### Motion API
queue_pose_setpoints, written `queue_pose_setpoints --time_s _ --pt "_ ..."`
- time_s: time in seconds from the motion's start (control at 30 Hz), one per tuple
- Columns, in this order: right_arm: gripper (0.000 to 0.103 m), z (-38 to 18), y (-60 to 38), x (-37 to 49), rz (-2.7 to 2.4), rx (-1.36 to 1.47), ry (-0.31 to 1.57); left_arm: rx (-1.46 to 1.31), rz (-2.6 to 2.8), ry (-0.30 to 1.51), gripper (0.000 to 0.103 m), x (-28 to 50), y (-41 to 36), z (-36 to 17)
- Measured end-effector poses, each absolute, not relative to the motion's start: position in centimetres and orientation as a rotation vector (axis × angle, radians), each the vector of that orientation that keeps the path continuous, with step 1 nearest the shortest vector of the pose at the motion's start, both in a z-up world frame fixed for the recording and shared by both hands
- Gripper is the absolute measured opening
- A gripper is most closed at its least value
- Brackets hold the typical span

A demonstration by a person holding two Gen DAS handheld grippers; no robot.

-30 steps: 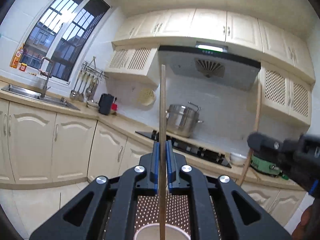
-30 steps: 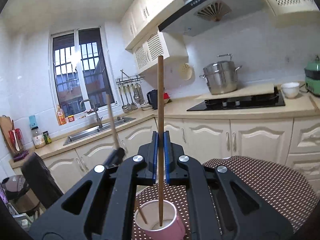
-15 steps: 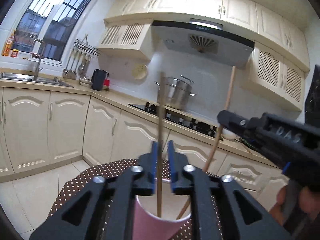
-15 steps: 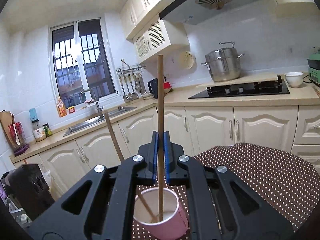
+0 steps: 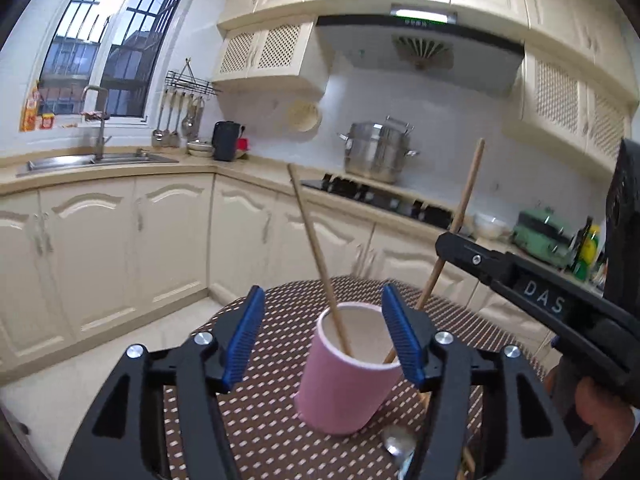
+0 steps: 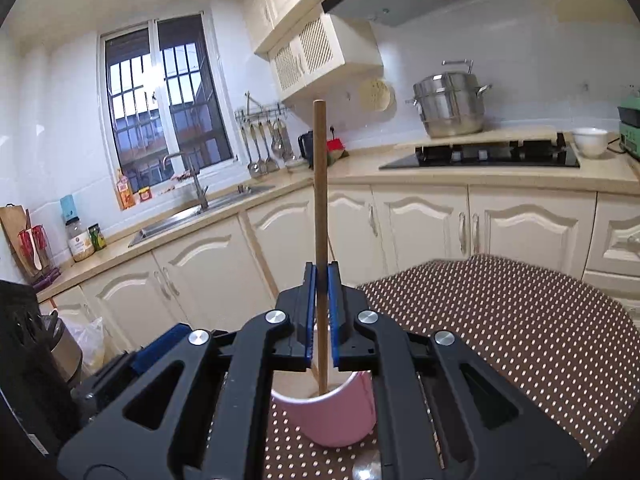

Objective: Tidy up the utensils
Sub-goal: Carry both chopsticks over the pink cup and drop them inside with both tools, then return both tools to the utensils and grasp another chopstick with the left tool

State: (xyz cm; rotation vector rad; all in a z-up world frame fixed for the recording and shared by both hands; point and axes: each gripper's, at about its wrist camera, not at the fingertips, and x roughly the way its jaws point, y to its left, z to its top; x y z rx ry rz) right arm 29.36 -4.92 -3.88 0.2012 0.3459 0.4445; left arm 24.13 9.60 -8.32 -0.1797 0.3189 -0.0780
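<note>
A pink cup point(image 5: 346, 372) stands on the dotted brown tablecloth point(image 5: 260, 432). One wooden chopstick point(image 5: 316, 258) leans free in the cup. My left gripper point(image 5: 322, 334) is open, its jaws on either side of the cup's rim. My right gripper point(image 6: 319, 316) is shut on a second wooden chopstick point(image 6: 320, 200), held upright with its lower end inside the pink cup point(image 6: 336, 416). In the left wrist view the right gripper point(image 5: 446, 246) comes in from the right with its chopstick point(image 5: 464, 204).
A metal spoon point(image 5: 398, 446) lies on the cloth just right of the cup, also partly seen in the right wrist view point(image 6: 366, 470). Cream kitchen cabinets point(image 5: 120, 248), a sink point(image 5: 92, 159) and a hob point(image 6: 484, 156) with a steel pot point(image 6: 450, 106) lie beyond the table.
My left gripper has opened and let go of its chopstick, which now leans in the cup. My right gripper has lowered its chopstick further into the cup.
</note>
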Motion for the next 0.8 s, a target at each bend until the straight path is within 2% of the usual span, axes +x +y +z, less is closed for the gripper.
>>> queue_pose_setpoints --time_s 0.03,0.07,0.1,0.17,0.57,0.8 --pt "0.007 -3.9 -4.8 29.2 0.435 0.196 0.348 -0.161 -0.071 0.331 0.062 23.8 9.5 -8.2" --pt "0.012 -3.9 -4.8 29.1 0.433 0.195 0.352 -0.153 -0.07 0.336 0.062 23.5 9.5 -8.0" --pt "0.032 -3.9 -4.9 29.0 0.432 0.197 0.358 -0.148 -0.072 0.341 0.063 23.2 9.4 -7.8" --pt "0.065 -3.8 -5.2 28.3 0.43 0.21 0.338 -0.149 -0.082 0.354 0.064 22.7 9.5 -7.5" --pt "0.065 -2.2 -9.1 25.6 0.359 0.234 0.34 -0.149 -0.165 0.457 0.064 20.5 9.0 -6.9" --pt "0.067 -4.2 -13.6 24.7 0.278 0.214 0.501 -0.039 -0.314 0.651 0.064 20.9 4.8 -9.0"
